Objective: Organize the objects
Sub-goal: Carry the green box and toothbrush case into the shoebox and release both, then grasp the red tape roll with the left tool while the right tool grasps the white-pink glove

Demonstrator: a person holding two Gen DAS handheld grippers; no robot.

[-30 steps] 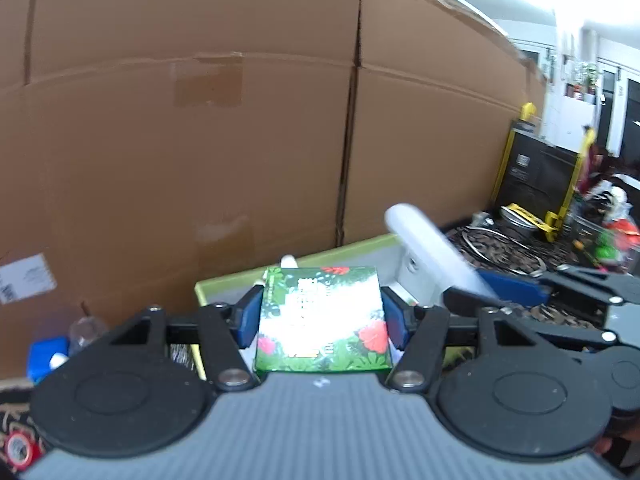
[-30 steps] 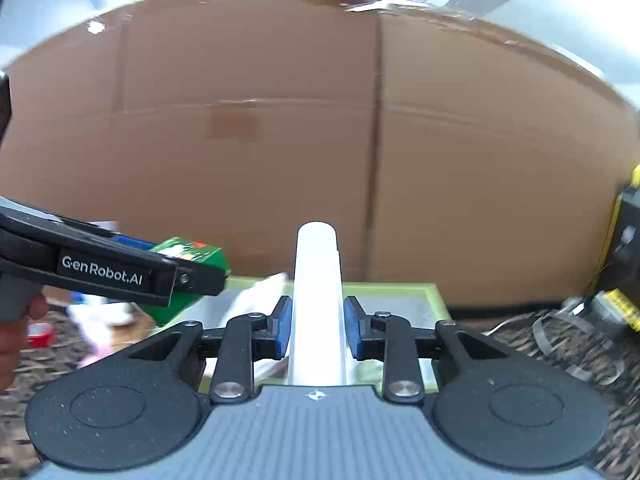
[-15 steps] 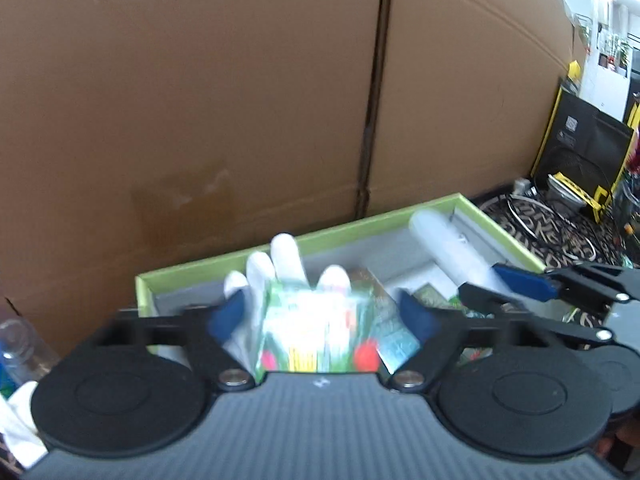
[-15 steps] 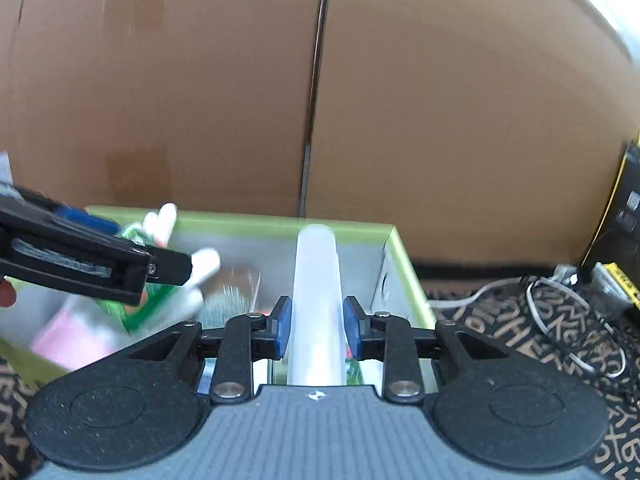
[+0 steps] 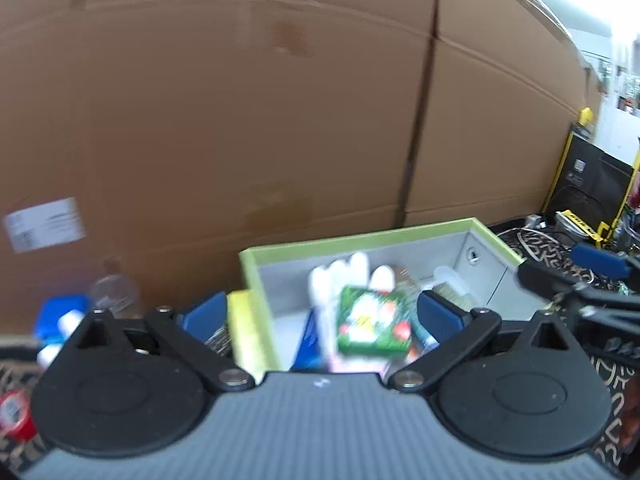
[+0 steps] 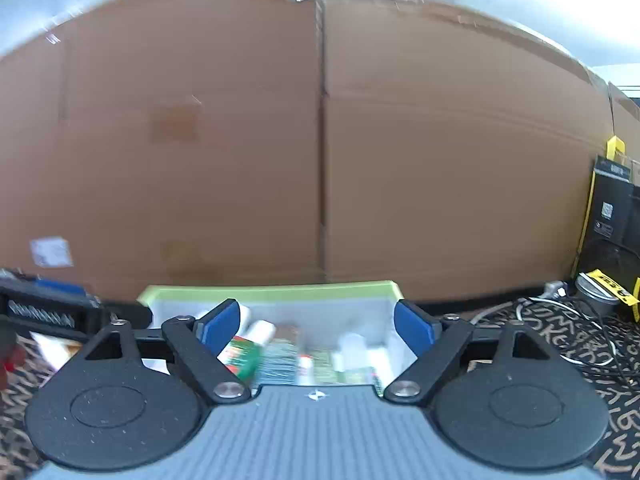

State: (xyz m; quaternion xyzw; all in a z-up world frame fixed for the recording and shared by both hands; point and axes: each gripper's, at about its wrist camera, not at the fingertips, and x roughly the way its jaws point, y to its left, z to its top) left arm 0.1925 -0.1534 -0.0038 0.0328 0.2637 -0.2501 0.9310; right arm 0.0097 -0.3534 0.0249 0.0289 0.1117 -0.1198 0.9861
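A green-rimmed grey box (image 5: 360, 238) stands against the cardboard wall; it also shows in the right wrist view (image 6: 272, 292). The green floral carton (image 5: 372, 328) lies inside it on top of white tubes (image 5: 340, 276) and other packs. My left gripper (image 5: 320, 314) is open and empty above the box's near left side. My right gripper (image 6: 316, 324) is open and empty above the box. The green carton (image 6: 240, 354) and a white tube (image 6: 354, 346) lie in the box below it. The right gripper's fingers (image 5: 592, 260) show at the right edge of the left wrist view.
A tall cardboard wall (image 5: 240, 120) stands right behind the box. A clear bottle (image 5: 114, 288), a blue-white item (image 5: 60, 316) and a red roll (image 5: 14, 416) lie at the left. Cables (image 6: 560, 320) and a black-yellow case (image 5: 592, 188) are at the right on the patterned cloth.
Both grippers have opened. The green carton has dropped from my left gripper into the box and the white tube from my right gripper. Both grippers have pulled back and up.
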